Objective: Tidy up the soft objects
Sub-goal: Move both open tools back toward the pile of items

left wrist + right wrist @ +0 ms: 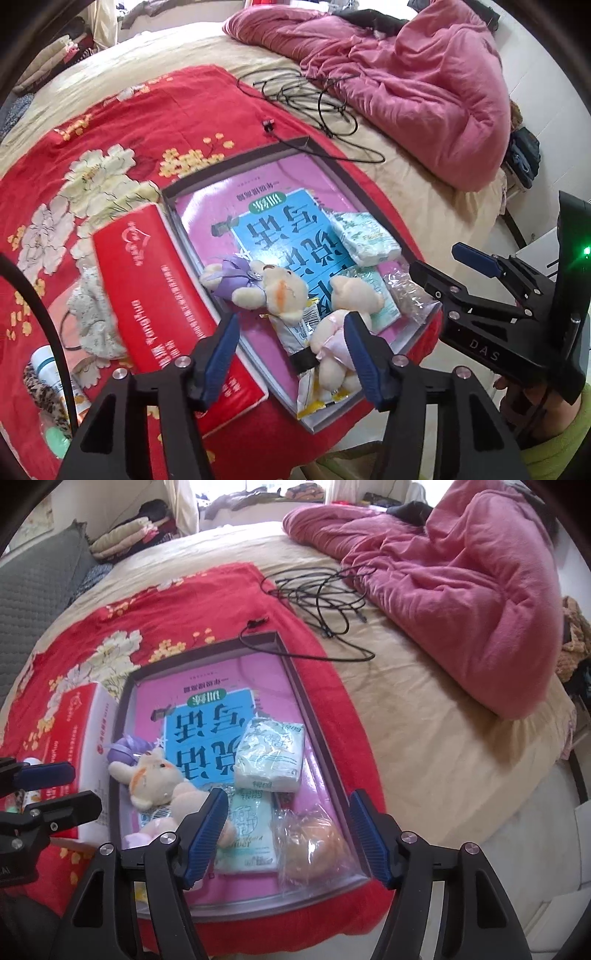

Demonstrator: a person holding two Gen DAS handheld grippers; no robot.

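Note:
A grey-rimmed shallow box (177, 189) (295, 672) lies on the bed with a pink and blue book in its bottom. In it are a cream bear with a purple bow (275, 291) (155, 779), a bear in a pink dress (345, 302), two tissue packs (273, 757) (251, 834), a snack packet (299, 332) and a bagged bun (314, 843). My left gripper (291, 354) hangs open above the snack packet and the pink-dressed bear, pressing on neither. My right gripper (288, 834) is open above the lower tissue pack and the bun.
A red tissue box (159, 295) lies left of the grey box on a red floral blanket (129, 122). Black cables (325, 590) and a heaped pink quilt (461, 590) are beyond. A white bottle (55, 373) and a lace cloth (92, 317) sit at the left. The bed edge is on the right.

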